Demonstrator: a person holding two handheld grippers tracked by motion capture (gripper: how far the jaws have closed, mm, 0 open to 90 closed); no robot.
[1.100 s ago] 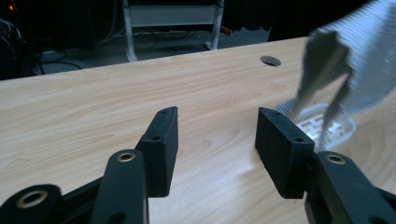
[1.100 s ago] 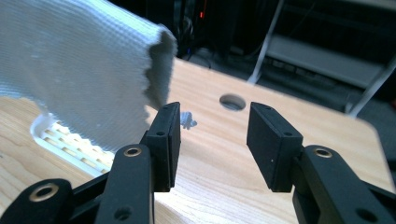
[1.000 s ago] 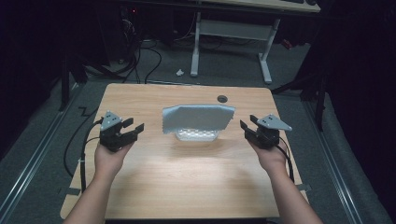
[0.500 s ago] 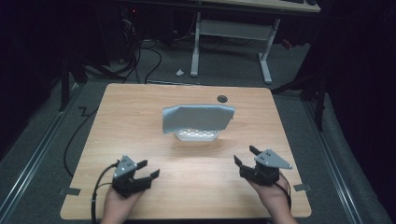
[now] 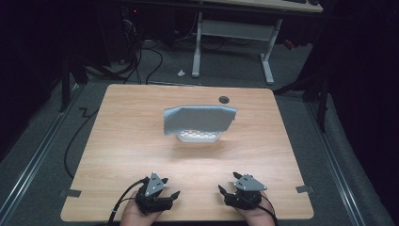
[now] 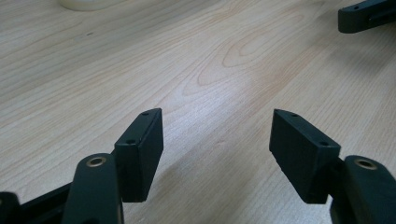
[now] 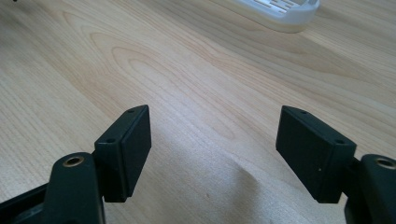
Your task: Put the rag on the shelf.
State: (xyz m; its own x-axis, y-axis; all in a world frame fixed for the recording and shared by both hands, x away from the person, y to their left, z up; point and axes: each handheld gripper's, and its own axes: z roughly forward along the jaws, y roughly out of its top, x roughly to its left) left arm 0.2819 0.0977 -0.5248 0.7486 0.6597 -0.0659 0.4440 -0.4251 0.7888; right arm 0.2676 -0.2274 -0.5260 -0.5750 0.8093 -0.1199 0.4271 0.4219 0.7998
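A grey cloth (image 5: pixel 200 120) lies draped over a white slotted tray (image 5: pixel 197 137) at the middle of the wooden table (image 5: pixel 117 141). My left gripper (image 5: pixel 170 187) rests low near the front edge, left of centre. Its jaws have just been opening and stand wide apart, with bare wood between them (image 6: pixel 215 121). My right gripper (image 5: pixel 228 182) sits beside it to the right. Its jaws have also just been opening, and nothing is between them (image 7: pixel 215 114). The tray's edge (image 7: pixel 280 11) shows far ahead in the right gripper view. Both grippers are well short of the cloth.
A round cable hole (image 5: pixel 224 100) sits near the table's far edge. Tape marks (image 5: pixel 303 189) flag the front corners. Beyond the table stand a white desk frame (image 5: pixel 235 33) and floor cables (image 5: pixel 141 52). The right gripper's jaw (image 6: pixel 364 14) shows at the top right of the left gripper view.
Both hands have drawn back from either side of the cloth to the table's front edge and come down lower. Both pairs of jaws stand wider. The cloth and tray have not moved.
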